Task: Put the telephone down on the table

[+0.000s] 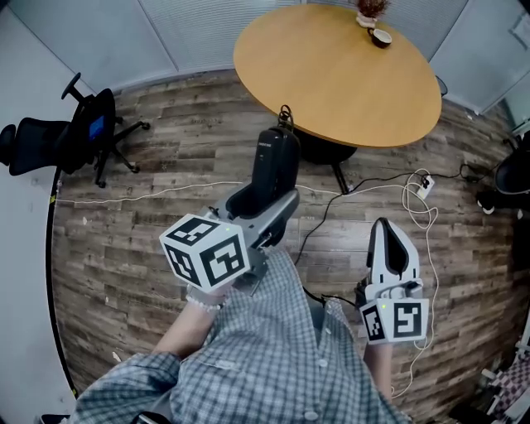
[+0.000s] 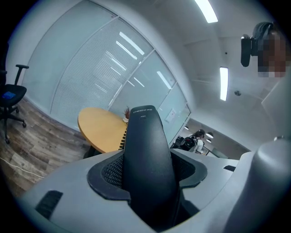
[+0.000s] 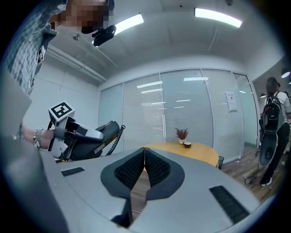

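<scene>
Left gripper clamped on the phone, black handset upright between its pads, coiled cord hanging off it. Right gripper pressed together, empty, right of it and apart. Phone in the air over the floor, just near of the round table, not on it.

**What the Views Leave Unseen**

The telephone sinks between the jaws of my left gripper, so its lower end is hidden. Its coiled cord shows only as a sliver at its left flank. The print at its far tip is too small to read. Ahead of the gripper, the table carries a plant that the head view's upper edge cuts off.
</scene>
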{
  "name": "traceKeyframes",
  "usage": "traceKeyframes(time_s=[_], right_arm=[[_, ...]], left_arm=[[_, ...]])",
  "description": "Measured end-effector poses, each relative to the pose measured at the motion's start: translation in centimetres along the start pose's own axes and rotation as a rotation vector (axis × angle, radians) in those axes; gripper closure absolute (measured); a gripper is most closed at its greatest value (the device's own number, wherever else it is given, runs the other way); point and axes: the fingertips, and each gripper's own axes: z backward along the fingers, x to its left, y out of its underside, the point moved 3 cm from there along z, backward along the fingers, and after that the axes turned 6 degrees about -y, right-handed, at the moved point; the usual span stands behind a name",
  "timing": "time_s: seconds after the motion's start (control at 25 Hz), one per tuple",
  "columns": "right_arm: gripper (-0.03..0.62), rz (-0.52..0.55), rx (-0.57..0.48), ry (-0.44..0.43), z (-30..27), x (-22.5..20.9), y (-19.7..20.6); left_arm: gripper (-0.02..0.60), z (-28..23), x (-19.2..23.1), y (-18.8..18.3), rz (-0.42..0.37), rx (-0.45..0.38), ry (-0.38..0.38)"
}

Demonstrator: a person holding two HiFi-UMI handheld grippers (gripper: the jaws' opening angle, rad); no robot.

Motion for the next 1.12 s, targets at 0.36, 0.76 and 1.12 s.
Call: traceKeyframes(time_s=[0.36, 0.76, 1.12], right_arm=[[0.584, 0.006, -0.006, 0.001, -4.4, -0.2, -0.6], [0.584, 0.014, -0.001, -0.007, -8.4, 0.2, -0.7], [0.584, 0.017, -0.004, 0.017, -8.9, 0.4, -0.9]], left_arm=[[0.304, -2.3, 2.7, -2.1, -0.011, 0.003, 0.009], [0.304, -3.6, 5.6, -3.8, -0.014, 0.003, 0.013], [0.304, -4.3, 6.5, -3.9, -0.004, 0.013, 0.036]])
